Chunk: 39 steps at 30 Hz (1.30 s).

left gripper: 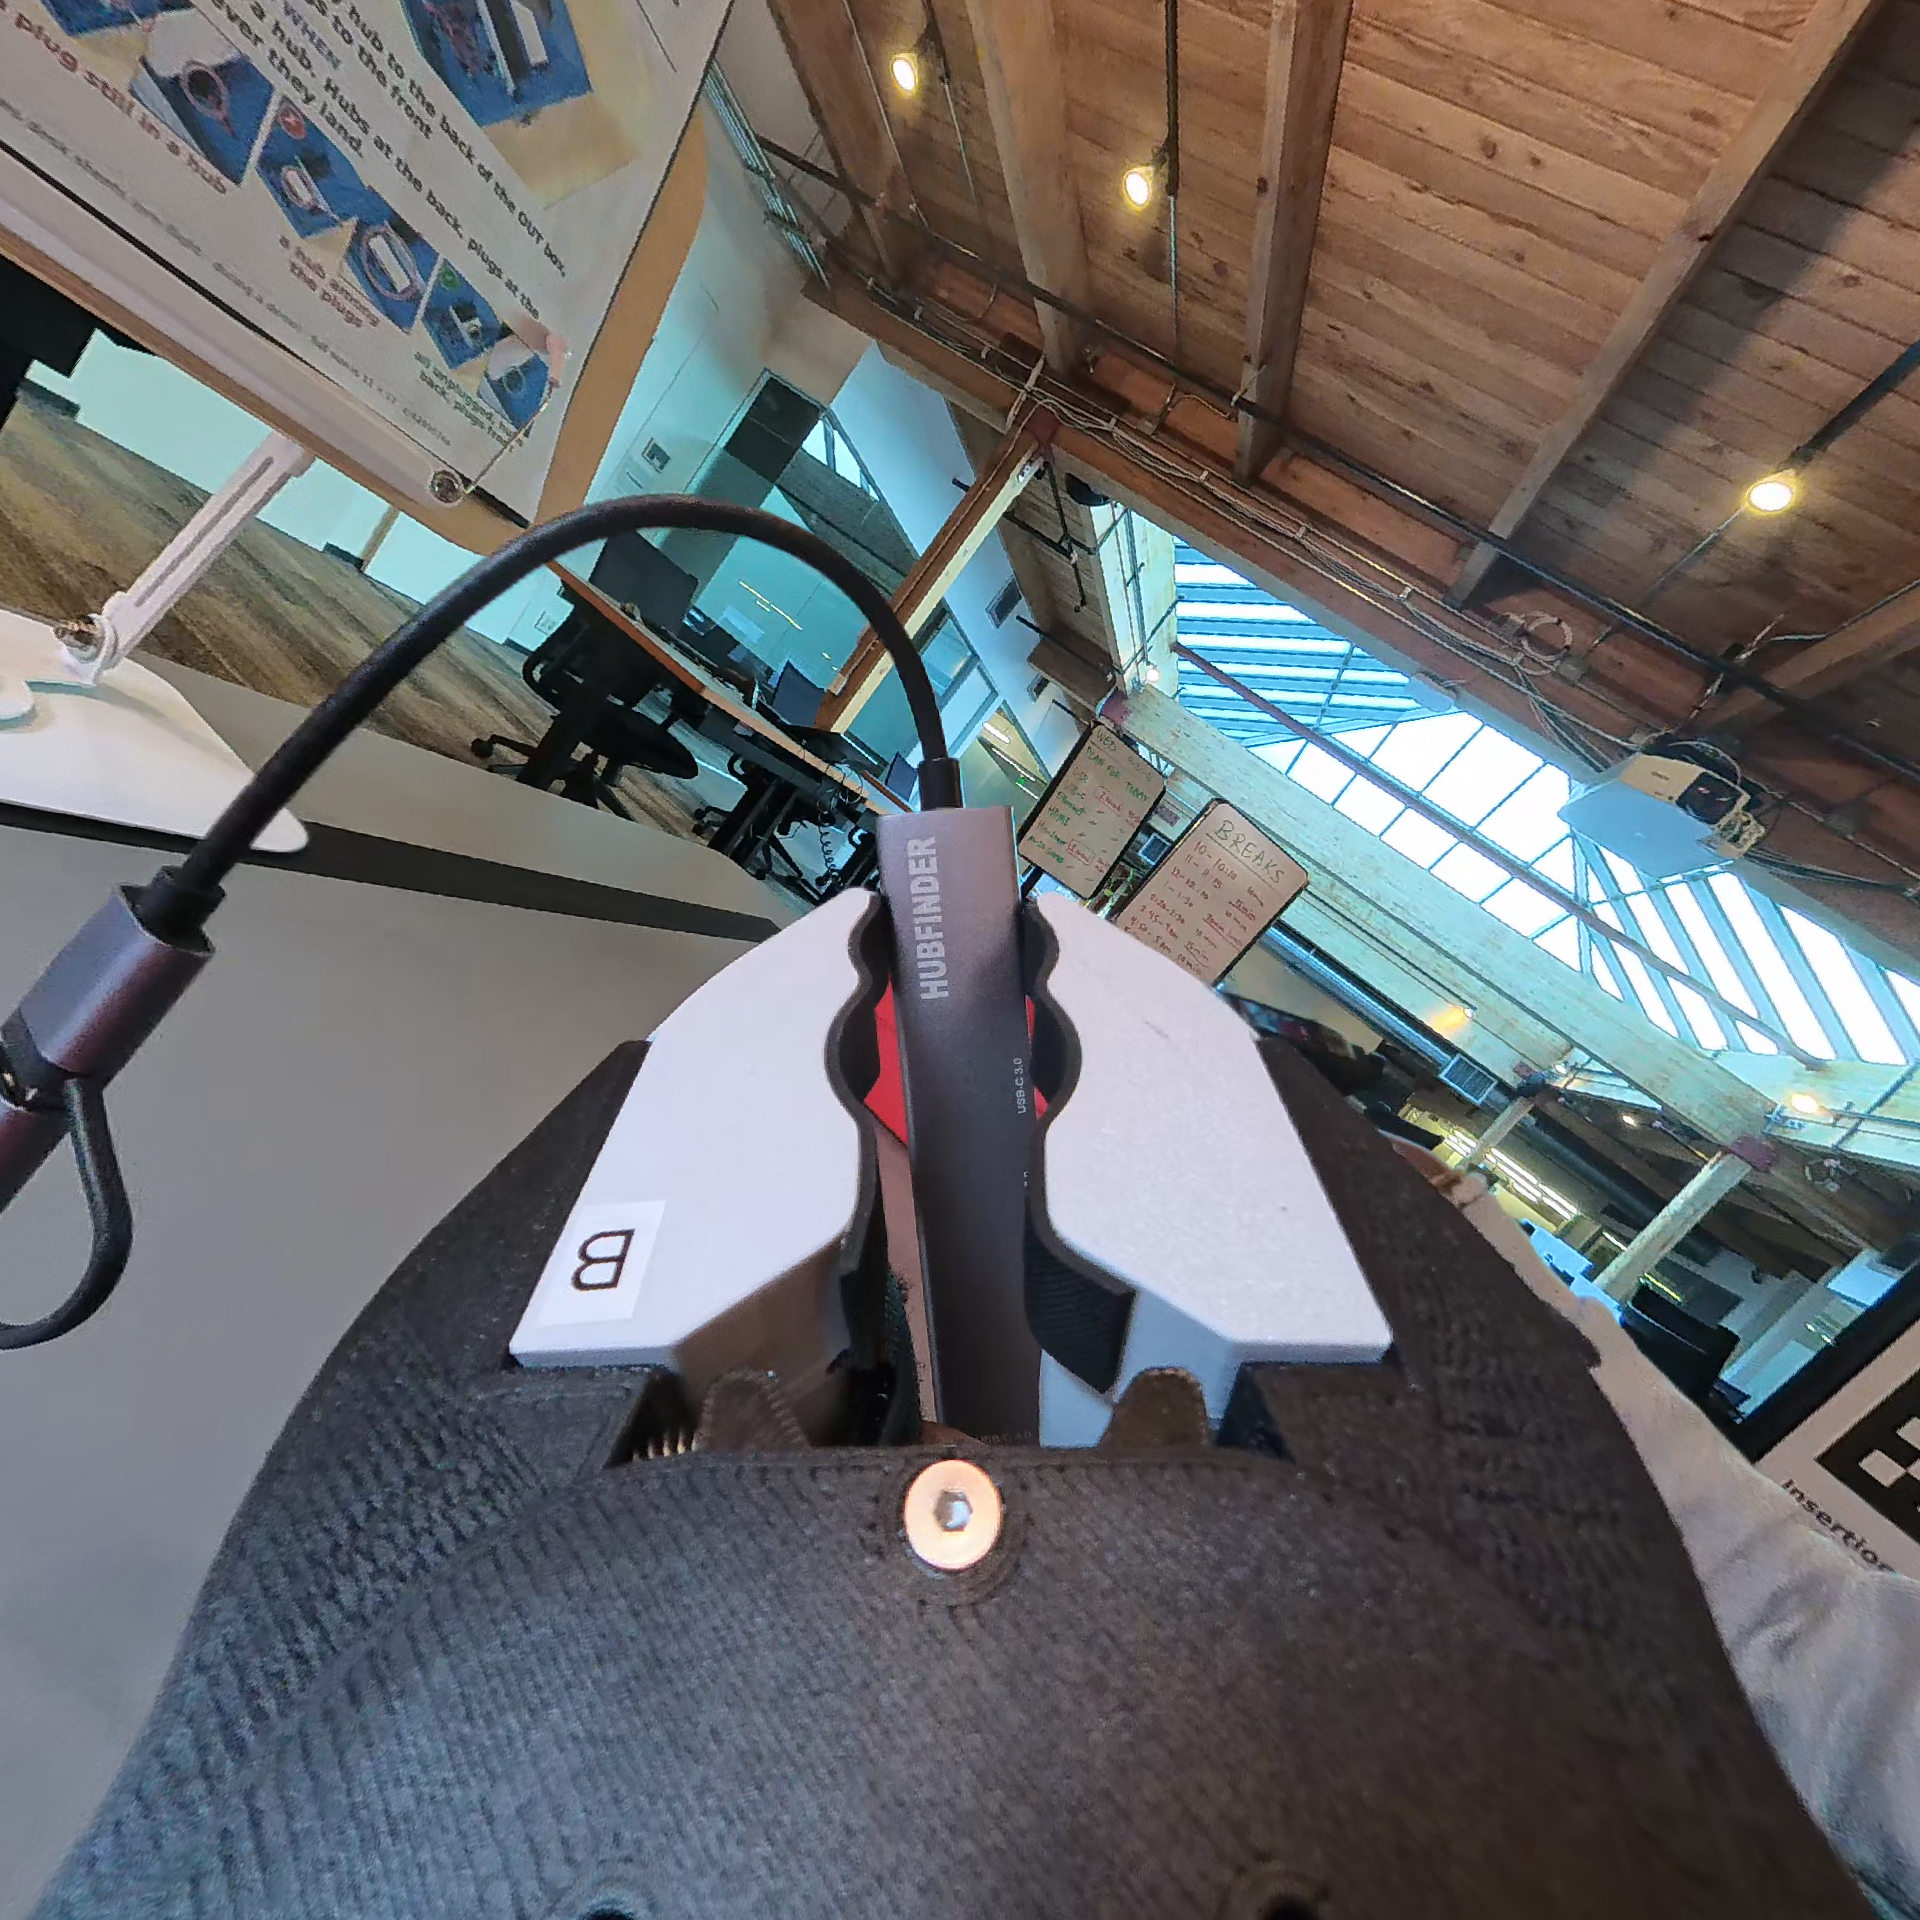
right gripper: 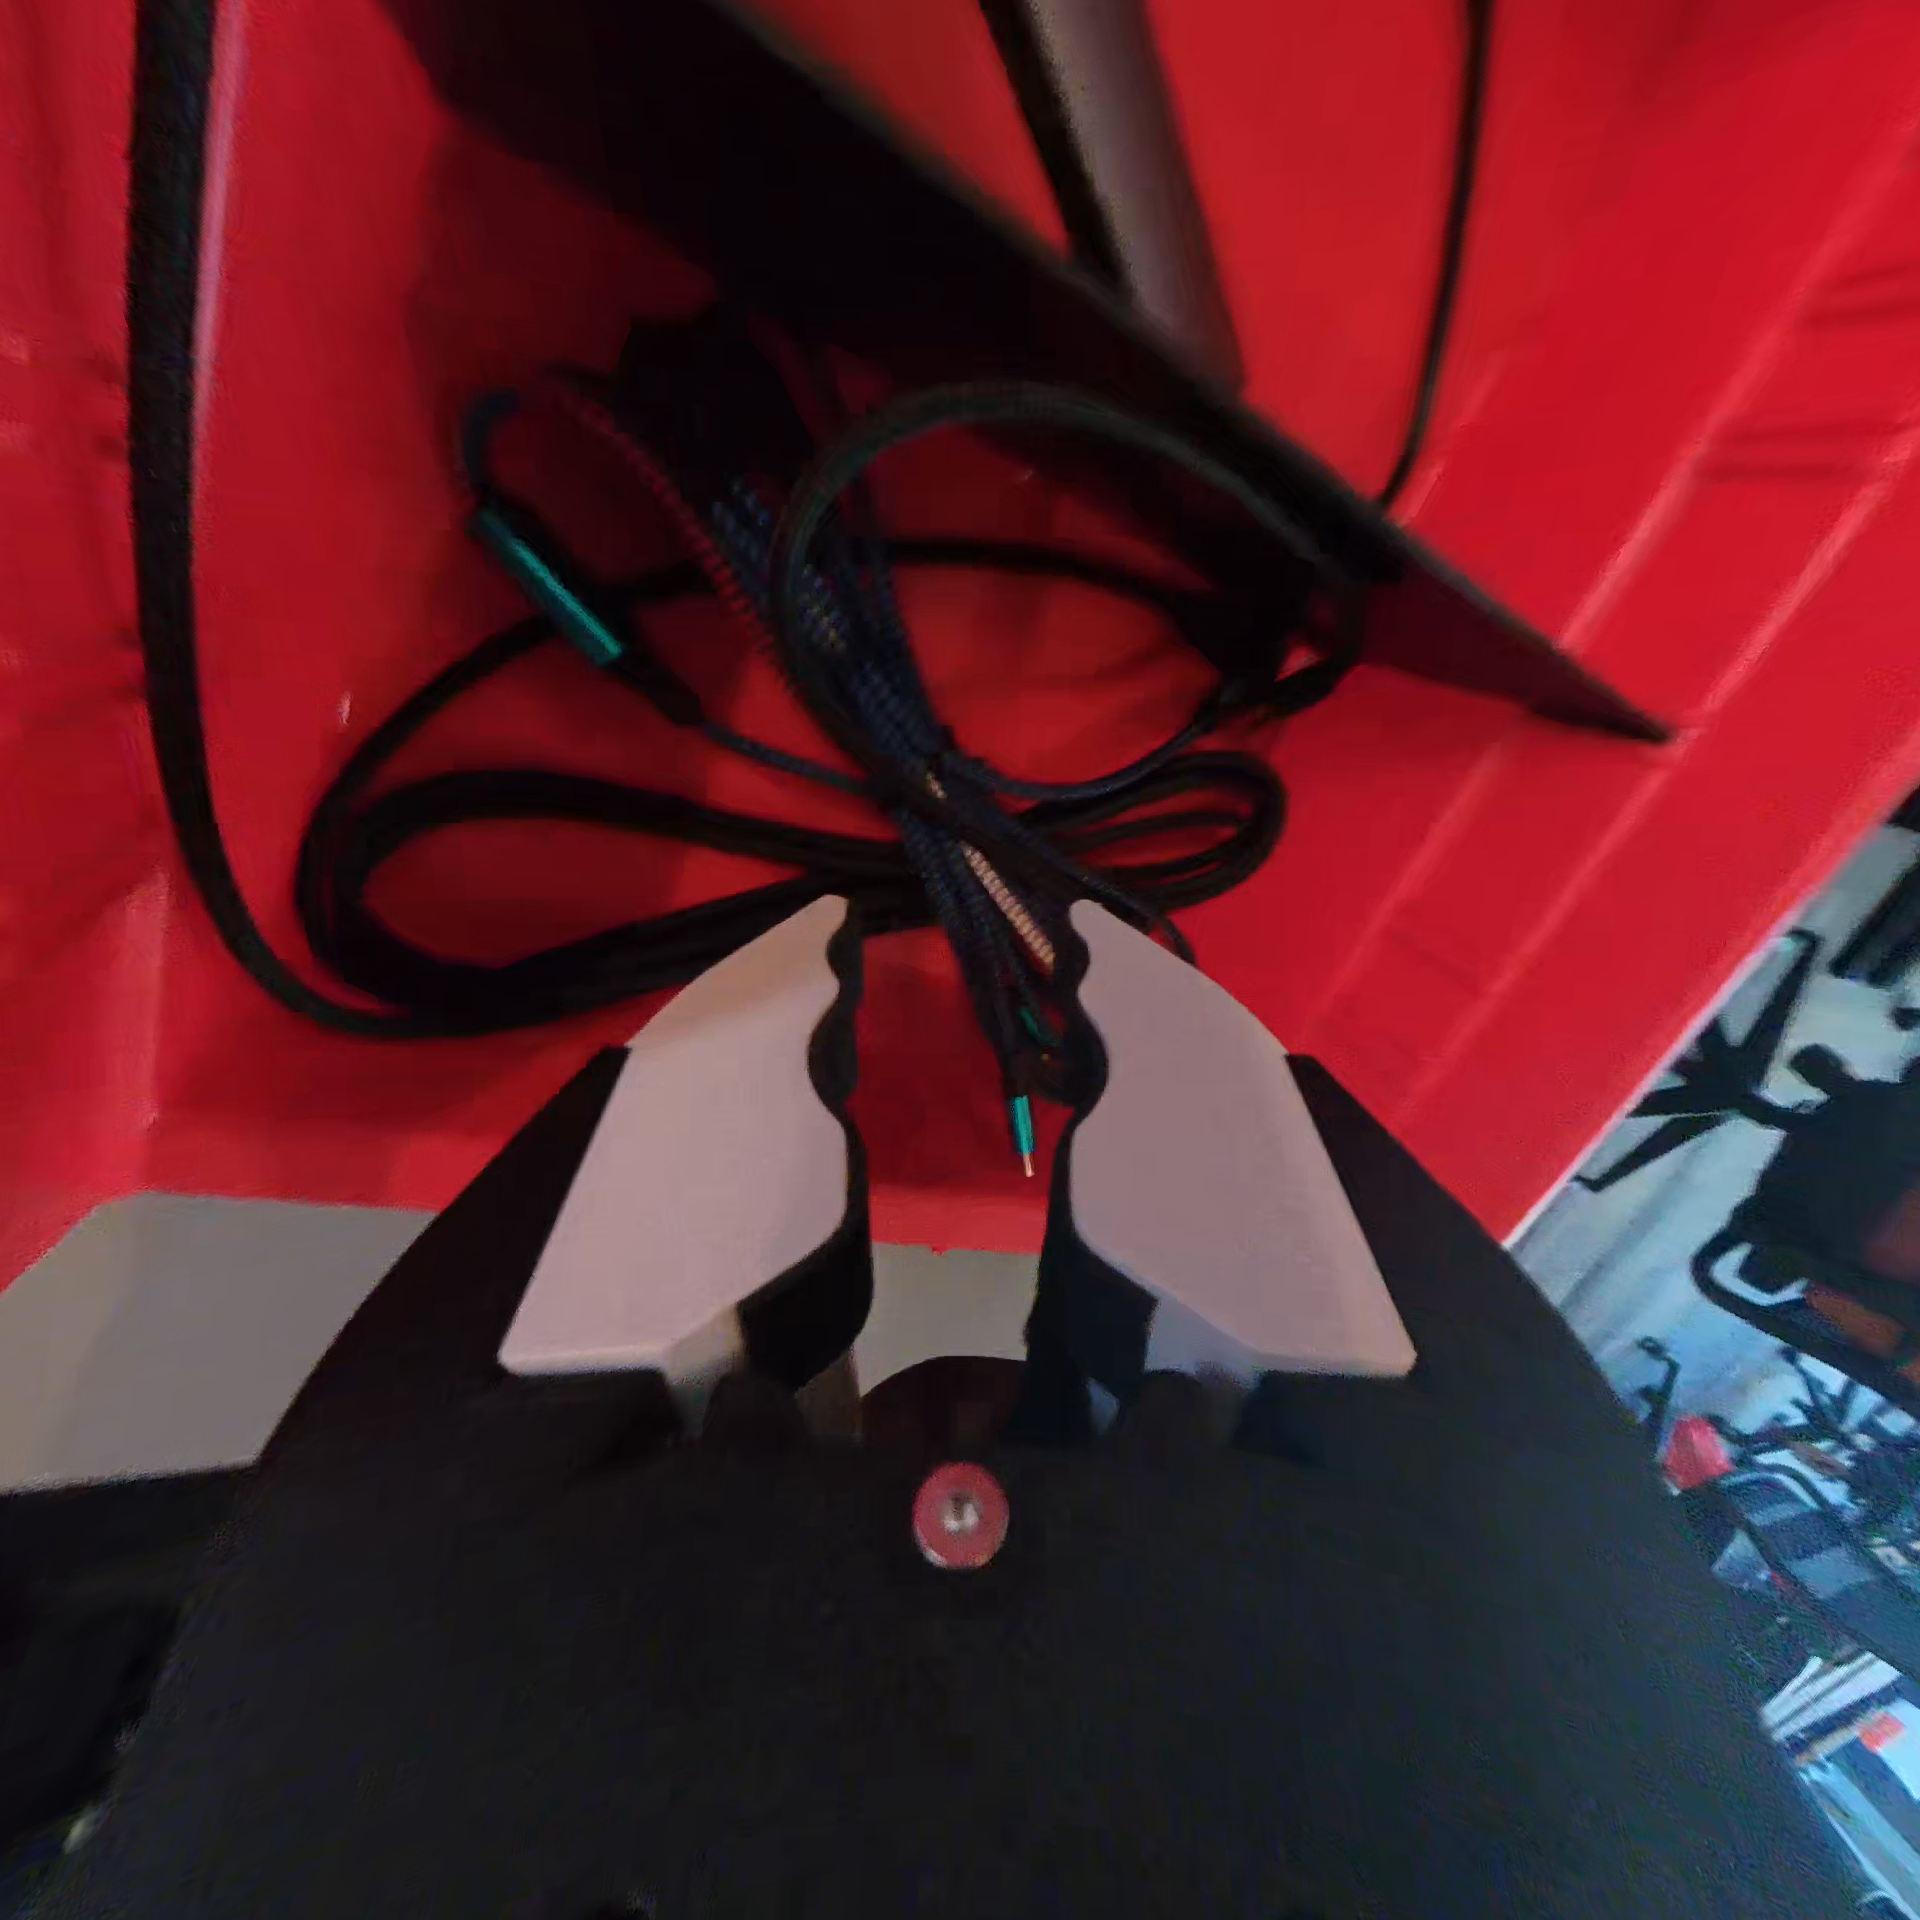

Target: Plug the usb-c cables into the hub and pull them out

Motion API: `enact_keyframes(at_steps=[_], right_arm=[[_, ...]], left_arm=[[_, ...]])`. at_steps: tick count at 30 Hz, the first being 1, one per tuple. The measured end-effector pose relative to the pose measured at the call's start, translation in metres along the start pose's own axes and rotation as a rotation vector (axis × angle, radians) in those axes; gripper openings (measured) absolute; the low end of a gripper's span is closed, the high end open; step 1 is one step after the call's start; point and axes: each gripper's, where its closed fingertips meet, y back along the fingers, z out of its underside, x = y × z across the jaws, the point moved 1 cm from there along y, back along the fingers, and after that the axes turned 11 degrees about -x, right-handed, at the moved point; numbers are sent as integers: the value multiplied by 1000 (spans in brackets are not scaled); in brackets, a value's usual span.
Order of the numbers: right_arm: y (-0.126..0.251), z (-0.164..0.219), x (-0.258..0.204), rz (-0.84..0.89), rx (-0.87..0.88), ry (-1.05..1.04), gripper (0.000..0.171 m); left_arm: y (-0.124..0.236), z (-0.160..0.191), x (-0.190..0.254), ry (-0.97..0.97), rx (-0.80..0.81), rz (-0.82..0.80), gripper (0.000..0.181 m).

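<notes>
My left gripper (left gripper: 954,920) is shut on a slim dark grey hub (left gripper: 961,1049) and holds it upright above the table. The hub's own black cable (left gripper: 665,514) arcs left to a grey plug (left gripper: 99,987) at the frame edge. My right gripper (right gripper: 958,925) is open over a red bin (right gripper: 1558,312) with a tangle of black braided usb-c cables (right gripper: 727,810). One cable with a teal plug (right gripper: 1021,1120) runs between the jaws, close to the right finger (right gripper: 1174,1122); the jaws do not close on it. Another teal plug (right gripper: 551,592) lies farther in the bin.
A grey table (left gripper: 364,1039) lies below the left gripper, with a white stand base (left gripper: 104,748) and an instruction poster (left gripper: 312,208) behind it. A marker card (left gripper: 1860,1455) sits at the lower right. A dark slab (right gripper: 935,260) crosses the top of the bin.
</notes>
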Motion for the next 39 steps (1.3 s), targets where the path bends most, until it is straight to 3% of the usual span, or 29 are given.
enact_keyframes(at_steps=[3,12,16,19,23,28,33,37,39], right_arm=[[9,-3,6,-26,61,-21,40],[88,-52,1,-261,656,-238,39],[196,-73,-67,-439,1181,-119,42],[260,-83,-153,-629,1428,105,38],[293,-110,-251,-858,1486,356,39],[303,-156,-296,-1131,1423,377,45],[282,-169,-302,-1115,1450,324,6],[279,-167,-297,-1101,1516,311,5],[284,-164,-293,-1134,1544,296,5]], left_arm=[[1,-1,0,0,3,-2,25],[0,-2,6,-49,7,8,25],[0,-3,13,-160,14,-17,26],[1,-5,21,-290,16,-56,26],[-1,-3,33,-570,-25,-142,26],[-8,8,33,-891,-147,-272,29],[-12,21,22,-906,-188,-308,28],[-13,29,20,-870,-208,-289,28],[-14,43,11,-878,-310,-289,32]])
